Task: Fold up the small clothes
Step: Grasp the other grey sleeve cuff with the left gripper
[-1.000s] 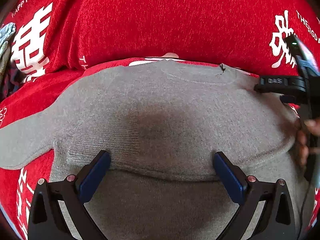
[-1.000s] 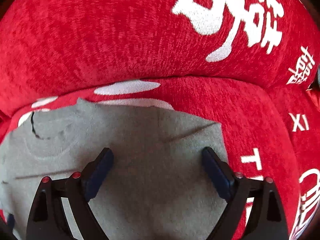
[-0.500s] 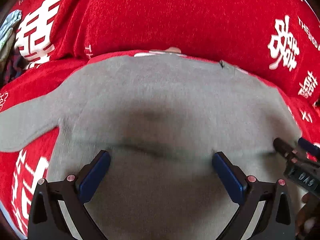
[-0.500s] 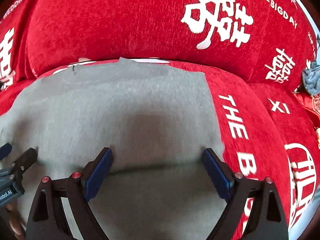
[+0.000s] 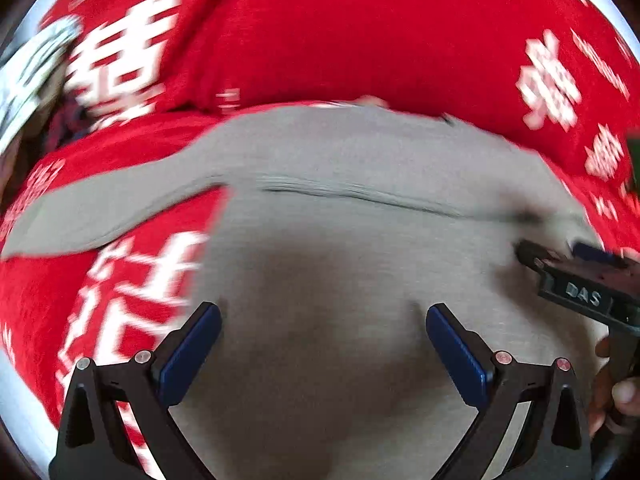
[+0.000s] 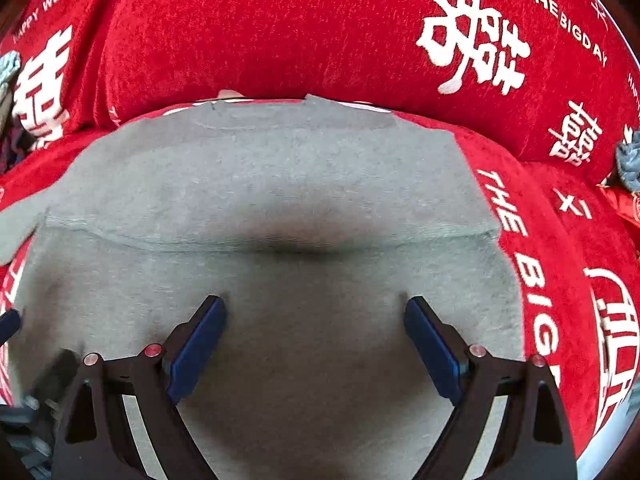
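While the grey sweater [image 6: 280,184] lies flat on the red sofa [image 6: 260,32], folded across its middle with the neck toward the backrest, I hold both grippers over its near half. My left gripper [image 5: 322,320] and right gripper [image 6: 314,312] both gape, gripping nothing.

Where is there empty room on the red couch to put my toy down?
The red seat right of the grey sweater is bare, up to the grey bundle at the far right. Left, only a small red patch shows under the outstretched sleeve. The middle is covered by sweater.
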A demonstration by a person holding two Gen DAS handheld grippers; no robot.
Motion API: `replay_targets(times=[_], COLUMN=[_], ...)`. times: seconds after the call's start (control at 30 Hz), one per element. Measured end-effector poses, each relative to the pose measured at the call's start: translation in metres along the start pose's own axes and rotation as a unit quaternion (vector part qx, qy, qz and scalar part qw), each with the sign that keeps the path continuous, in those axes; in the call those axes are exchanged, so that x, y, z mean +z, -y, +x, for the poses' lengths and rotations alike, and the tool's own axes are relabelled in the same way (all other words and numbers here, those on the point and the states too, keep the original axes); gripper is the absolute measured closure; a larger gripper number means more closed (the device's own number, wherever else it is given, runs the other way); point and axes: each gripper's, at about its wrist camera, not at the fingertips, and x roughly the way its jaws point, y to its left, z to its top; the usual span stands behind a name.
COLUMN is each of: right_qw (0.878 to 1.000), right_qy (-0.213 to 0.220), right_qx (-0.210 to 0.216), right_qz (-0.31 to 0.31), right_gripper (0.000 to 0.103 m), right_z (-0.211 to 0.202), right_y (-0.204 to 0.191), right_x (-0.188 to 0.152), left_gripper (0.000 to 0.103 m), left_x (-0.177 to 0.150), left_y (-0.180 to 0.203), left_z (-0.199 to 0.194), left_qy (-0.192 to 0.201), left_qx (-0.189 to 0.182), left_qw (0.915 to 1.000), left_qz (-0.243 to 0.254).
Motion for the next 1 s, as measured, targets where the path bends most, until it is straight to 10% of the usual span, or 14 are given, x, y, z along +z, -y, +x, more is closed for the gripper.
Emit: replay_targets(times=[0.17,0.33,0.6,0.77,0.8,0.9,1.0], right_qw=[1.000,0.999,0.998,0.998,0.998,0.998,0.997], right_qy=[0.016,0.031,0.037,0.027,0.027,0.044,0.059], right_qx=[-0.013,-0.019,-0.041,-0.060,-0.059,-0.044,-0.034], right_qz=[-0.009,-0.006,-0.015,-0.025,-0.026,-0.027,-0.045], right_gripper=[0.010,0.010,0.009,0.009,0.009,0.009,0.009], right_z=[0.003,0.002,0.002,-0.001,-0.004,-0.012,-0.013], right_y=[-0.011,-0.012,-0.021,-0.027,-0.029,-0.039,-0.066], right_x=[0.001,-0.001,-0.001,0.005,0.008,0.020,0.041], left_gripper=[0.000,0.000,0.000,0.001,0.006,0.092,0.092], left_x=[0.009,0.003,0.031,0.057,0.058,0.054,0.046], left_y=[-0.117,-0.243,-0.356,-0.362,-0.363,-0.367,-0.376], left_z=[0.008,0.011,0.016,0.035,0.036,0.031,0.033], left_qy=[-0.014,-0.015,0.026,0.034,0.041,0.063,0.073], left_qx=[0.053,0.094,0.091,0.115,0.113,0.091,0.045], left_qw=[0.9862,0.9430,0.8928,0.9058,0.9085,0.9130,0.9111], left_qz=[-0.156,-0.319,-0.440,-0.406,-0.400,-0.393,-0.403])
